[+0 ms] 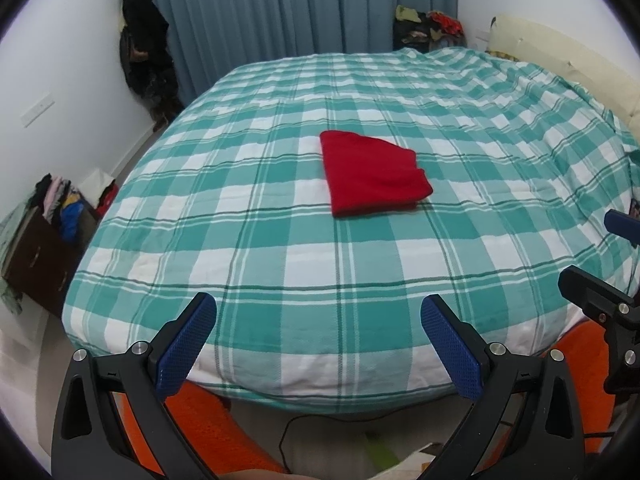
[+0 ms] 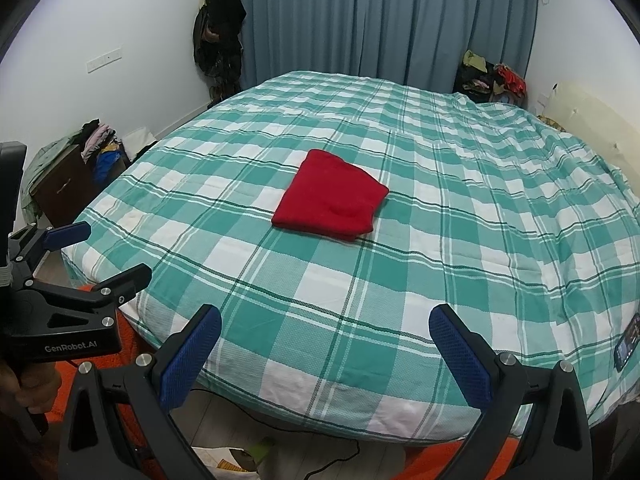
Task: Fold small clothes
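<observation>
A red garment [image 1: 372,174] [image 2: 332,196] lies folded into a compact flat packet near the middle of the bed [image 1: 280,264] [image 2: 460,240], which is covered in a green and white check sheet. My left gripper [image 1: 318,308] hovers over the bed's near edge, open and empty, well short of the garment. My right gripper [image 2: 325,318] is likewise open with nothing between its blue pads, back at the near edge. Each gripper shows at the side of the other's view: the right gripper [image 1: 592,248], the left gripper [image 2: 108,248].
A dark wooden cabinet [image 1: 36,256] [image 2: 64,184] piled with clothes stands left of the bed. More clothes are heaped at the far right corner [image 1: 430,28] [image 2: 490,76]. Blue curtains hang behind. A phone [image 2: 626,342] lies at the bed's right edge. A black cable [image 1: 320,420] runs on the floor.
</observation>
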`<action>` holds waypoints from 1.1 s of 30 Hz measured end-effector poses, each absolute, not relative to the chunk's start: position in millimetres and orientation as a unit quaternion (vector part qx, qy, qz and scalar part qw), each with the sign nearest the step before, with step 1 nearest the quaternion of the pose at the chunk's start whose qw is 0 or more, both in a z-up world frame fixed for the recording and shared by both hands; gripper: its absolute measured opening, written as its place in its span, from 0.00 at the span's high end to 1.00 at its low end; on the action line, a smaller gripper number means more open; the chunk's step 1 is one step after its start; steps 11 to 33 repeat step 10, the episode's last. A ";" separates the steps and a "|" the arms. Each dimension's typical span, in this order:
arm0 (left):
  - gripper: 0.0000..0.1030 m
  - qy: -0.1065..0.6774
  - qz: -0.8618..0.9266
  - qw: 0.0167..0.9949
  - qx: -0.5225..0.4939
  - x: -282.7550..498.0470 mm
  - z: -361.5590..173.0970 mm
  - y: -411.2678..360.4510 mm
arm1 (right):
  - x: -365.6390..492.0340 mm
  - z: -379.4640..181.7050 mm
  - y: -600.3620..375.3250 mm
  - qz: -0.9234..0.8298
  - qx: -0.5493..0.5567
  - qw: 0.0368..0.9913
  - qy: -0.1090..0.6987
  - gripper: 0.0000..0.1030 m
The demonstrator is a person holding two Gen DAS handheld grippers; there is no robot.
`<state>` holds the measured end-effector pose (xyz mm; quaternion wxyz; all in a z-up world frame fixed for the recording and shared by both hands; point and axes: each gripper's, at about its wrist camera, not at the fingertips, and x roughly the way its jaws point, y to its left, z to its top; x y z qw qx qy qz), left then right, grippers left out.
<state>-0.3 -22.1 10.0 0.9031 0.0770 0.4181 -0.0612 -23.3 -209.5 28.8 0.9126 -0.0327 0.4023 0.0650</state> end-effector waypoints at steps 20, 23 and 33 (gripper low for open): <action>0.01 0.414 -0.057 0.905 0.082 3.5 10.2 -22.5 | -20.4 28.9 -213.1 0.067 -0.028 0.913 0.400 0.00; 0.01 0.414 -0.057 0.905 0.082 3.5 10.2 -22.5 | -20.4 28.9 -213.1 0.067 -0.028 0.913 0.400 0.00; 0.01 0.414 -0.057 0.905 0.082 3.5 10.2 -22.5 | -20.4 28.9 -213.1 0.067 -0.028 0.913 0.400 0.00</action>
